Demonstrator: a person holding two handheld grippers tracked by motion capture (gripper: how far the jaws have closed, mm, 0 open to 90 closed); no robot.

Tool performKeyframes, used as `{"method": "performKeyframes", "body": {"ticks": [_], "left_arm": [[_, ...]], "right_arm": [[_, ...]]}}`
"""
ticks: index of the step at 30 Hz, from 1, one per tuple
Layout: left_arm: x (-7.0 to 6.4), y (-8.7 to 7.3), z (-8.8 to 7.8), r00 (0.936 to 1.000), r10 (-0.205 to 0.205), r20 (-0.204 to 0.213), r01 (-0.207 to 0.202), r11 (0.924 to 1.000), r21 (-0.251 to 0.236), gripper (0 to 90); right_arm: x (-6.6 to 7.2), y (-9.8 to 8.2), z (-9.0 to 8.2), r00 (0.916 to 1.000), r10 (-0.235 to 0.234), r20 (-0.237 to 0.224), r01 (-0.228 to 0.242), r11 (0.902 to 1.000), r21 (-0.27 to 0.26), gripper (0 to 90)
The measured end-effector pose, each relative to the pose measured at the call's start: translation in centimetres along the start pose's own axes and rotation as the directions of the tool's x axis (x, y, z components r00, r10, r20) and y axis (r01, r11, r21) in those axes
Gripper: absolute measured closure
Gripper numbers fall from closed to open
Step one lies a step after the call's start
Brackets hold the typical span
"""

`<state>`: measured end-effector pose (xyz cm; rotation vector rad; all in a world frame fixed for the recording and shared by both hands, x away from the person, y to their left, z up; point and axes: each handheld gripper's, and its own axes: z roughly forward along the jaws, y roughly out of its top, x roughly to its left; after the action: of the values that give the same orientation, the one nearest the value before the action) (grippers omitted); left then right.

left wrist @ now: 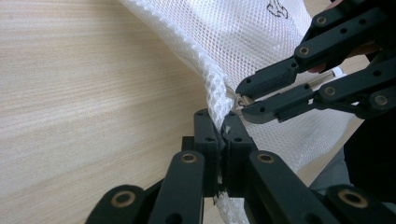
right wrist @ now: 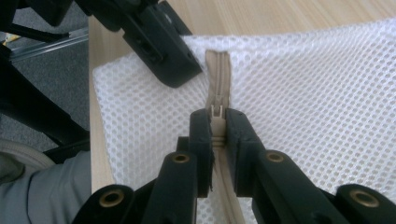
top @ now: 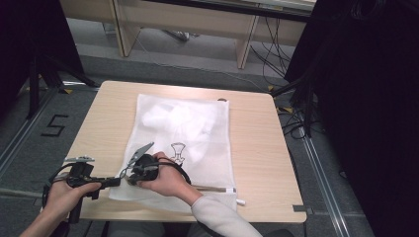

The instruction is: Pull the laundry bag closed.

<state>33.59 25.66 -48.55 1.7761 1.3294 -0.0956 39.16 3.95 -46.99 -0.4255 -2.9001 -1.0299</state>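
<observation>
A white mesh laundry bag (top: 180,143) lies flat on the wooden counter (top: 257,143), its long side running away from the person and its near edge close to the counter's front edge. Something white is bunched inside its far half, and a small black printed mark (top: 178,152) sits near the middle. A beige zipper (right wrist: 218,74) runs along the near edge of the bag.

The right tongs (right wrist: 217,122) are closed on the zipper slider (right wrist: 216,112), the two black jaws pressed against either side of it at the bag's near left corner. In the left gripper view the same tongs (left wrist: 243,103) come in from the right and pinch the metal slider (left wrist: 238,101).

The left tongs (left wrist: 223,131) are clamped on the mesh edge of the bag just beside the slider, jaws together with the fabric between them. In the right gripper view they (right wrist: 175,65) rest on the corner of the bag, just next to the zipper.

From above, the right hand (top: 165,180) crosses over the bag's near edge, and the left hand (top: 64,195) is at the counter's near left corner.
</observation>
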Motion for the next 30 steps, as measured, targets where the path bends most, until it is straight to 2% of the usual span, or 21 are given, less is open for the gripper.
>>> {"method": "performKeyframes", "body": {"ticks": [6, 8, 13, 14, 15, 17, 18, 20, 21, 23, 25, 26, 29, 30], "left_arm": [[-0.1, 0.0, 0.1, 0.9998, 0.008, -0.020, -0.009, 0.9998, -0.017, 86.3], [-0.1, 0.0, 0.0, 0.9997, 0.017, -0.014, -0.017, 0.9998, 0.000, 86.2], [-0.6, 0.0, 0.3, 0.9964, 0.065, -0.055, -0.065, 0.9978, 0.010, 86.2], [-0.7, 0.0, 0.3, 0.9953, 0.072, -0.064, -0.071, 0.9974, 0.010, 86.2], [-0.7, 0.0, 0.3, 0.9946, 0.079, -0.068, -0.078, 0.9968, 0.015, 86.3], [-0.7, 0.0, 0.3, 0.9941, 0.082, -0.071, -0.081, 0.9965, 0.017, 86.2], [-0.7, 0.0, 0.3, 0.9940, 0.083, -0.072, -0.082, 0.9965, 0.017, 86.2], [-0.7, 0.0, 0.3, 0.9940, 0.082, -0.071, -0.081, 0.9965, 0.016, 86.2], [-0.7, 0.0, 0.3, 0.9938, 0.083, -0.074, -0.083, 0.9965, 0.014, 86.2], [-0.7, 0.1, 0.3, 0.9929, 0.088, -0.080, -0.087, 0.9961, 0.017, 86.2], [-0.7, 0.0, 0.3, 0.9931, 0.085, -0.080, -0.084, 0.9963, 0.015, 86.2], [-0.7, 0.1, 0.3, 0.9930, 0.087, -0.080, -0.086, 0.9962, 0.017, 86.2], [-0.7, 0.0, 0.4, 0.9923, 0.088, -0.087, -0.088, 0.9961, 0.010, 86.2], [-0.7, 0.0, 0.4, 0.9923, 0.088, -0.087, -0.088, 0.9961, 0.010, 86.2]], "right_arm": [[-0.2, -0.7, 0.0, 1.0000, -0.003, -0.002, 0.003, 1.0000, -0.003, 82.6], [-0.1, -0.8, -0.1, 1.0000, 0.007, -0.002, -0.007, 1.0000, -0.002, 82.6], [0.0, -1.1, -0.2, 0.9999, 0.004, 0.010, -0.004, 1.0000, -0.006, 82.6], [-0.1, -1.1, -0.2, 0.9999, -0.015, 0.004, 0.015, 0.9999, -0.008, 82.6], [0.0, -1.2, -0.2, 0.9999, -0.014, 0.003, 0.014, 0.9999, -0.008, 82.6], [0.2, -1.3, -0.3, 1.0000, 0.005, 0.002, -0.005, 1.0000, 0.001, 82.6], [0.1, -1.4, -0.4, 0.9999, -0.010, 0.004, 0.010, 0.9999, 0.005, 82.6], [0.0, -1.6, -0.5, 0.9999, -0.009, 0.007, 0.008, 1.0000, 0.005, 82.6], [-0.1, -1.7, -0.6, 0.9996, -0.016, 0.023, 0.016, 0.9998, 0.010, 82.6], [-0.1, -1.8, -0.7, 0.9998, -0.016, 0.012, 0.016, 0.9999, 0.004, 82.6], [-0.1, -2.0, -0.8, 0.9997, -0.011, 0.023, 0.010, 0.9999, 0.013, 82.6], [-0.1, -2.0, -0.9, 0.9996, -0.019, 0.021, 0.019, 0.9998, 0.005, 82.5], [0.0, -2.3, -1.1, 0.9998, -0.003, 0.018, 0.003, 1.0000, 0.001, 82.5], [-0.1, -2.5, -1.2, 0.9997, -0.013, 0.019, 0.013, 0.9999, -0.003, 82.6]]}}
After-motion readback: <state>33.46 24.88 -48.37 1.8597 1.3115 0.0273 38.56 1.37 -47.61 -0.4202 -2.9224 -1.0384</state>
